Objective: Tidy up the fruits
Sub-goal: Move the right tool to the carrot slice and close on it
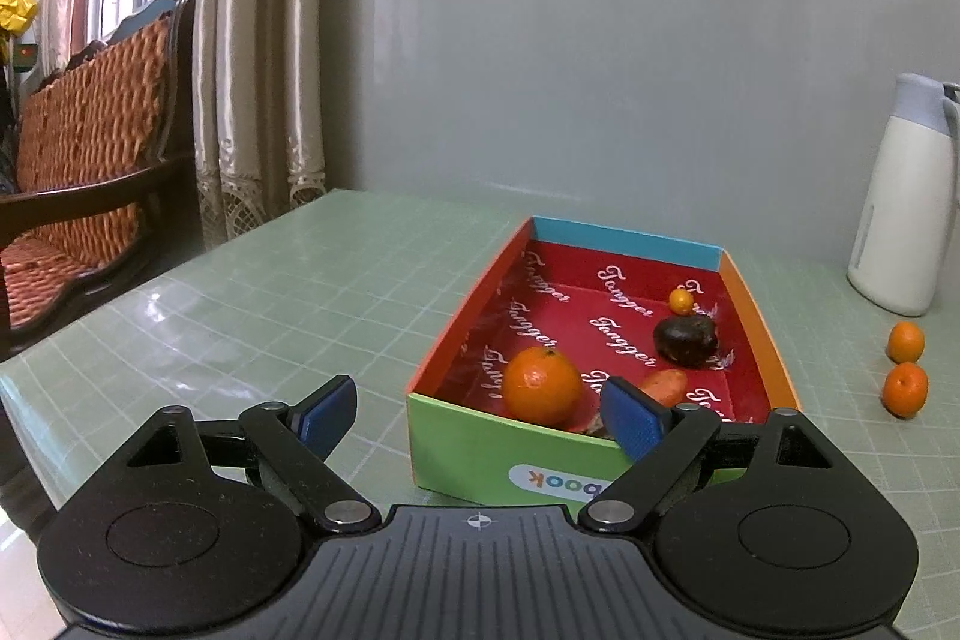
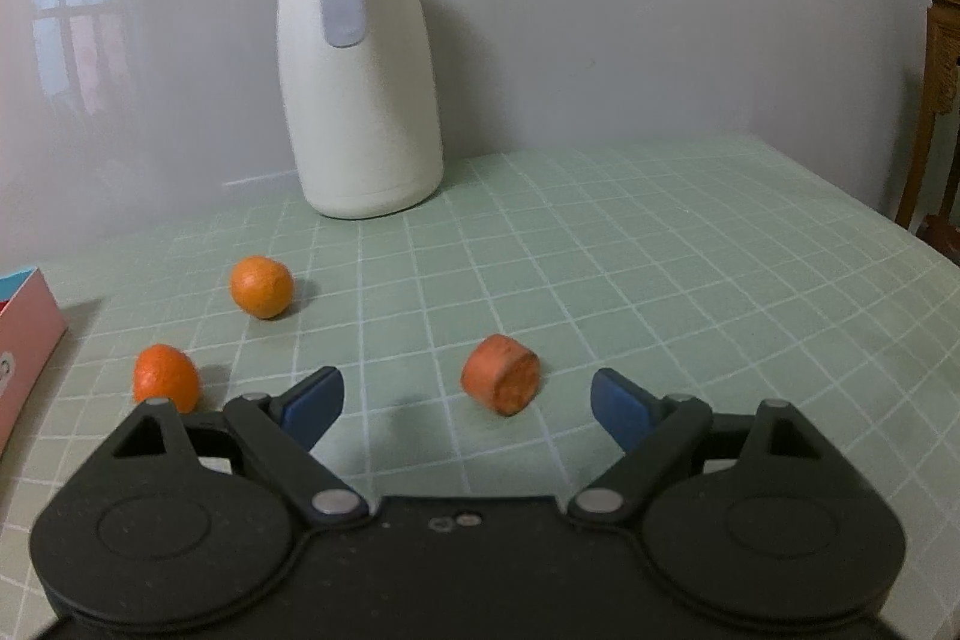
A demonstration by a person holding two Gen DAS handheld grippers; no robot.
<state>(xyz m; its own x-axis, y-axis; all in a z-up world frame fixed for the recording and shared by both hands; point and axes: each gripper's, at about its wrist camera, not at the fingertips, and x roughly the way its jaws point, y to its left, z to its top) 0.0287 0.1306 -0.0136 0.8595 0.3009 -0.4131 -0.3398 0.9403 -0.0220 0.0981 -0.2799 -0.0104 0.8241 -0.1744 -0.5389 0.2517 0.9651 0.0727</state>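
We work over a green gridded table (image 2: 600, 244) set against a grey wall, with a white jug (image 2: 360, 100) standing upright near that wall. On the left side sits the open box (image 1: 480, 448) with its red lining, already holding a big orange (image 1: 541, 385), a dark fruit (image 1: 685, 339), a small orange piece (image 1: 665, 383) and a tiny round fruit (image 1: 681, 301). Still out on the table are two small oranges, one (image 2: 261, 286) farther back and one (image 2: 166, 377) just beside the right tongs' linkage, plus a cut orange chunk (image 2: 501, 381).

Our left tongs (image 1: 480, 415) stand wide apart and empty at the box's near wall, one pad over the rim. Our right tongs (image 2: 465, 403) are also spread with nothing between the pads; the chunk lies just ahead, a little right of centre.

The chunk looks like the next thing to pick. We should shift slightly so it sits centred between the pads, come down until they flank its rounded sides (not the flat cut face, which may slip), then close gently, as it seems soft.

There is plenty of bare table to the right and ahead. Carrying it left, we should lift above the two small oranges and the box's side wall, and stay clear of the left tongs.
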